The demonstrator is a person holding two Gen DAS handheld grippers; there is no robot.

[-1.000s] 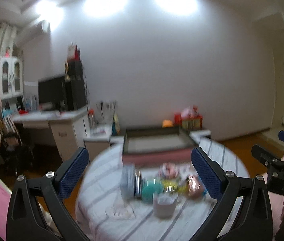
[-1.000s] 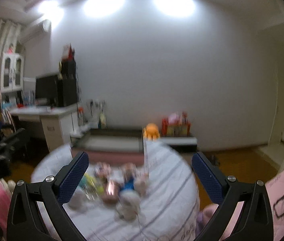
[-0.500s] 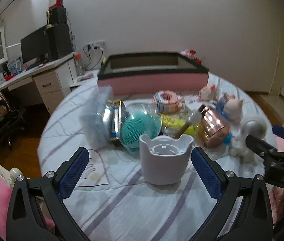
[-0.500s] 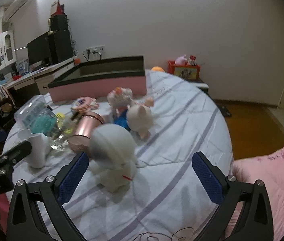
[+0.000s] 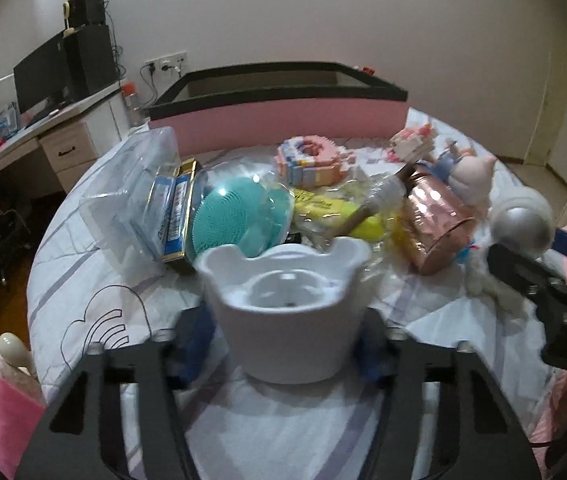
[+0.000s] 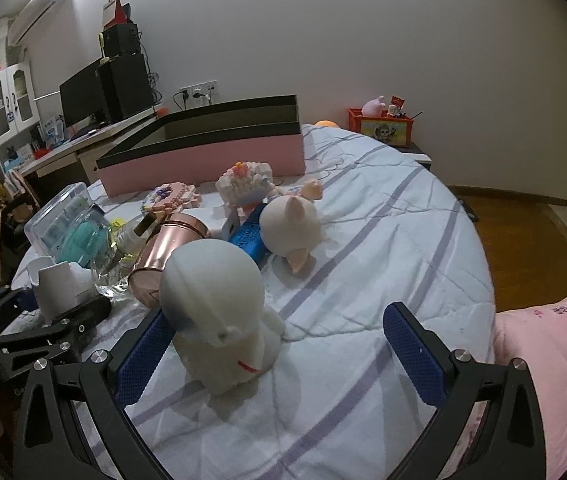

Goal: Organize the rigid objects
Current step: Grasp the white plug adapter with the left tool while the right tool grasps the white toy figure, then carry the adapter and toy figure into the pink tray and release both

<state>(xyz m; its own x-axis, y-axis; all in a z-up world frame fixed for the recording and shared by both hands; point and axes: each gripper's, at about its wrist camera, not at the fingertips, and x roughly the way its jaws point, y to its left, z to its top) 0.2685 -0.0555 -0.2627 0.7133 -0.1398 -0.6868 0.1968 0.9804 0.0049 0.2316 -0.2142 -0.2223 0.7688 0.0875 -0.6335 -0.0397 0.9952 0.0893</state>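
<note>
My left gripper (image 5: 285,346) is shut on a white eared cup (image 5: 287,308) that stands on the striped bedspread (image 5: 283,432); both blue pads press its sides. It also shows in the right wrist view (image 6: 57,290). My right gripper (image 6: 275,356) is open around a white astronaut figure (image 6: 219,316), which stands upright close to the left finger. Behind lie a rose-gold tin (image 5: 435,224), a teal brush (image 5: 235,216), a clear box (image 5: 139,196), a pink pig figure (image 6: 291,228) and block models (image 5: 311,160). A pink storage box (image 5: 279,116) stands at the back.
A desk (image 5: 59,136) with a monitor and speakers stands at the left. A pink quilt (image 6: 547,360) lies at the right of the bed. An orange box (image 6: 383,130) sits on a low table by the wall. Wooden floor (image 6: 523,236) lies beyond the bed's right edge.
Both grippers dropped from facing the wall to the bed. The left gripper moved forward and shut on the white cup. The right gripper moved in around the astronaut figure.
</note>
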